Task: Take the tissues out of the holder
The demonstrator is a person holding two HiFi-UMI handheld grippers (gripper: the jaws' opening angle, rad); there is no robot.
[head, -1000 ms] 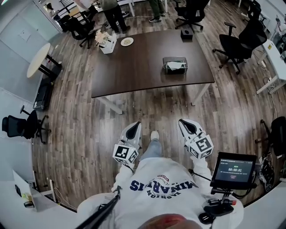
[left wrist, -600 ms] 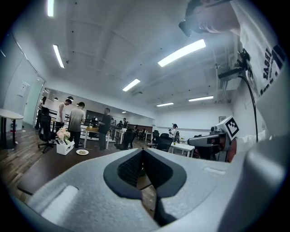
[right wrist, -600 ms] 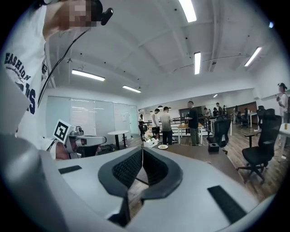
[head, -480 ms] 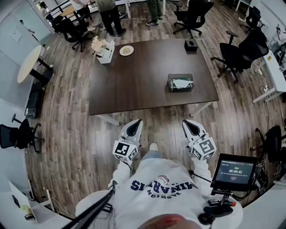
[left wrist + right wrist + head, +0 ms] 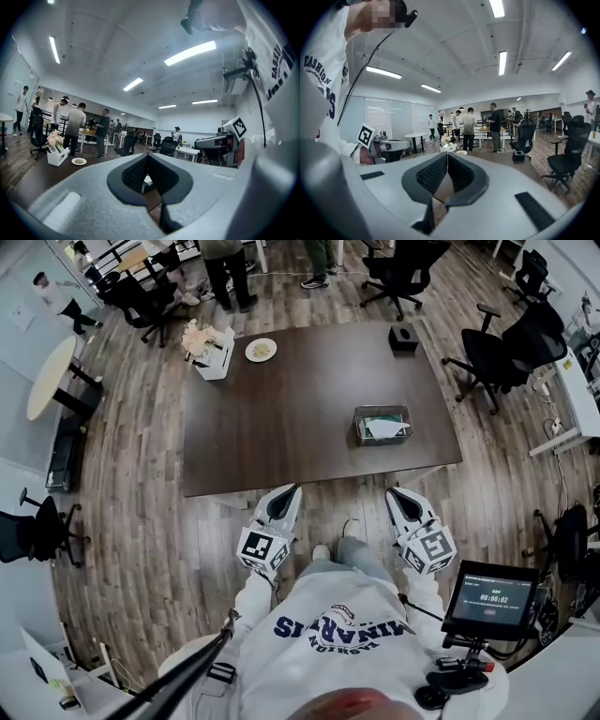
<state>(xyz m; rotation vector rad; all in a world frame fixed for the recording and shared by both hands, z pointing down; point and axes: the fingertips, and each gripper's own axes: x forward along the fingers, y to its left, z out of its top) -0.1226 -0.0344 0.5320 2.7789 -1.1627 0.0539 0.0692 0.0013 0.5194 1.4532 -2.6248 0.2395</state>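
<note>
The left gripper (image 5: 289, 491) and the right gripper (image 5: 394, 493) hover just short of the table (image 5: 281, 399), at its near edge. Each has its jaws closed together and holds nothing. The holder (image 5: 382, 410) stands on the table's near right part, well apart from both, with the tissues (image 5: 382, 428) inside.

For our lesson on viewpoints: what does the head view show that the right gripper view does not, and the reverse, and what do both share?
Head view only: the tissue holder with white tissues, and the small monitor. Right gripper view only: the ceiling strip lights. Both: the dark table, the black box and plate on it, and the left gripper.
</note>
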